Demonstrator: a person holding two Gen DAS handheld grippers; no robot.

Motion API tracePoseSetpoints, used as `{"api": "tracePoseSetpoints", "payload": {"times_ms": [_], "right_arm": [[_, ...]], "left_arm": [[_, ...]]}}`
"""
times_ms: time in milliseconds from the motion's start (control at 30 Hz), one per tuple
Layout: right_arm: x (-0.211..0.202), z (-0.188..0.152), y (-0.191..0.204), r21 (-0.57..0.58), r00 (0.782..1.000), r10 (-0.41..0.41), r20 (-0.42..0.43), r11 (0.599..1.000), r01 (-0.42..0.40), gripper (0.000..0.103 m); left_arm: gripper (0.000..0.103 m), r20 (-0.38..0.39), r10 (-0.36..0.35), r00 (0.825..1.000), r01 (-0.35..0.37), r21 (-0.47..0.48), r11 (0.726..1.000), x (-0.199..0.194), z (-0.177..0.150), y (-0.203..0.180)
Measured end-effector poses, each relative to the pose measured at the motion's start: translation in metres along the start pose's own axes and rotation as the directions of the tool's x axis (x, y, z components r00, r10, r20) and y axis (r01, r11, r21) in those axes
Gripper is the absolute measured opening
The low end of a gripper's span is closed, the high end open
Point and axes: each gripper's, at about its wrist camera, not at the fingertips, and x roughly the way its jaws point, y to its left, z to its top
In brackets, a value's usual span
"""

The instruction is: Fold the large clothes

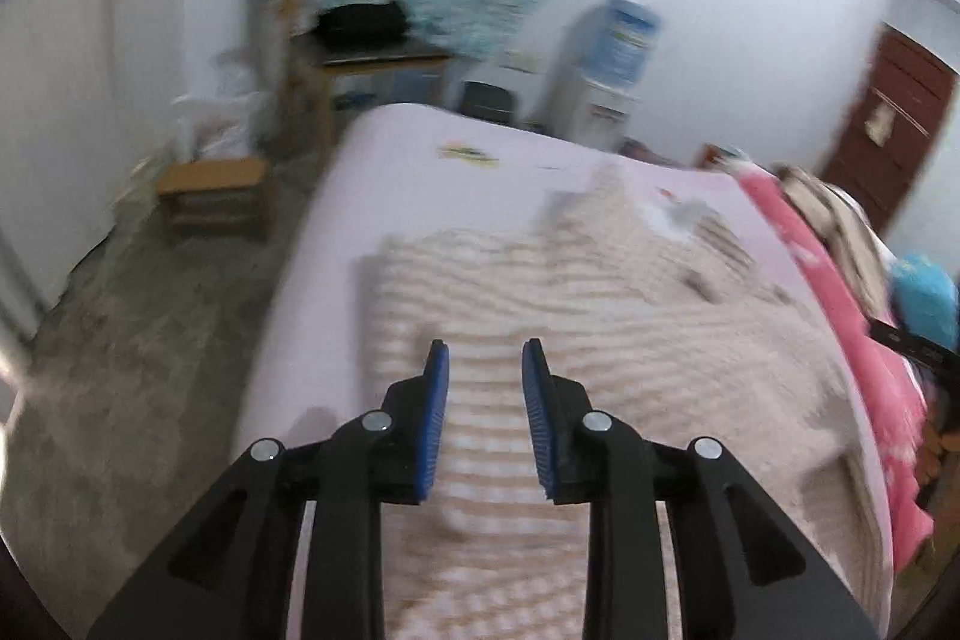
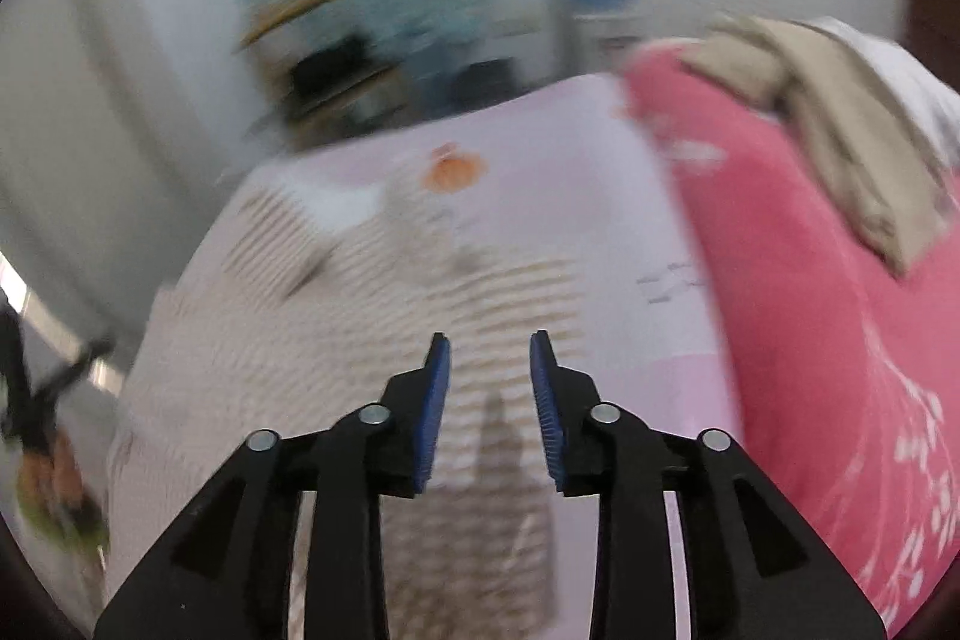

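Observation:
A large beige and white striped garment [image 1: 600, 316] lies spread flat on a bed with a pale pink sheet [image 1: 420, 172]. It also shows in the right wrist view [image 2: 336, 316]. My left gripper [image 1: 485, 358] is open and empty, held above the garment's left part. My right gripper [image 2: 489, 352] is open and empty, held above the garment's right part near its edge. Both views are blurred by motion.
A pink blanket [image 2: 828, 316] with a beige cloth [image 2: 840, 124] on it lies along the bed's right side. Left of the bed are bare floor [image 1: 138, 376], a low wooden stool [image 1: 213, 196] and a wooden shelf [image 1: 360, 40]. A water dispenser [image 1: 612, 64] stands at the far wall.

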Motion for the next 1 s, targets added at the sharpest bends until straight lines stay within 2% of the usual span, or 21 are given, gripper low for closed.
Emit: {"api": "tracePoseSetpoints", "payload": {"times_ms": [67,167,233,300,367,433,533,600,667,700,800,867,933,967,1000], "right_arm": [[0.019,-0.006,0.022,-0.089,0.998,-0.001,-0.061,0.996,-0.004,0.029],[0.065,-0.017,0.026,-0.117,0.984,-0.062,-0.169,0.992,0.043,0.029],[0.072,-0.017,0.020,-0.091,0.986,-0.046,-0.159,0.995,0.031,0.029],[0.063,-0.007,0.019,-0.045,0.984,-0.048,-0.173,0.998,0.041,0.028],[0.055,0.001,0.027,-0.077,0.990,-0.061,-0.127,0.996,0.051,0.030],[0.060,0.010,0.030,-0.095,0.990,-0.099,-0.102,0.991,0.089,0.031],[0.095,0.016,0.014,-0.060,0.975,-0.155,-0.157,0.987,0.148,0.032],[0.103,0.019,0.004,-0.004,0.979,-0.136,-0.155,0.990,0.138,0.032],[0.093,0.021,0.005,0.020,0.976,-0.144,-0.163,0.989,0.149,0.032],[0.085,0.021,0.008,0.024,0.977,-0.144,-0.158,0.988,0.150,0.033],[0.051,0.010,0.030,-0.024,0.990,-0.071,-0.122,0.997,0.068,0.037],[0.032,-0.005,0.053,-0.104,0.995,-0.033,-0.098,0.994,0.023,0.047],[0.029,-0.026,0.077,-0.179,0.993,-0.018,-0.114,0.984,-0.003,0.049],[0.037,-0.035,0.084,-0.211,0.990,-0.032,-0.138,0.977,0.002,0.052],[0.053,-0.049,0.089,-0.247,0.981,-0.081,-0.179,0.968,0.035,0.052]], "left_arm": [[0.025,-0.055,0.013,0.998,-0.010,0.058,0.998,0.018,-0.003,-0.018],[0.027,-0.147,0.095,0.985,-0.085,0.073,0.994,0.054,-0.011,-0.022],[0.027,-0.122,0.066,0.990,-0.062,0.038,0.997,0.058,-0.013,-0.015],[0.027,-0.129,0.061,0.990,-0.059,0.020,0.998,0.053,-0.010,-0.014],[0.027,-0.094,0.060,0.994,-0.057,0.031,0.998,0.043,-0.005,-0.014],[0.027,-0.078,0.098,0.992,-0.094,0.053,0.994,0.045,0.002,-0.015],[0.027,-0.127,0.145,0.981,-0.140,0.051,0.989,0.070,0.005,-0.009],[0.027,-0.104,0.153,0.983,-0.146,0.071,0.987,0.073,0.005,-0.010],[0.027,-0.102,0.168,0.980,-0.159,0.093,0.983,0.065,0.006,-0.014],[0.027,-0.090,0.162,0.983,-0.153,0.098,0.983,0.056,0.005,-0.016],[0.028,-0.060,0.091,0.994,-0.082,0.136,0.987,0.028,-0.004,-0.027],[0.034,-0.074,0.042,0.996,-0.027,0.198,0.980,0.016,-0.017,-0.038],[0.041,-0.129,0.056,0.990,-0.022,0.251,0.968,0.019,-0.036,-0.046],[0.042,-0.149,0.077,0.986,-0.036,0.259,0.965,0.025,-0.043,-0.047],[0.043,-0.166,0.097,0.981,-0.050,0.267,0.963,0.031,-0.051,-0.047]]}}
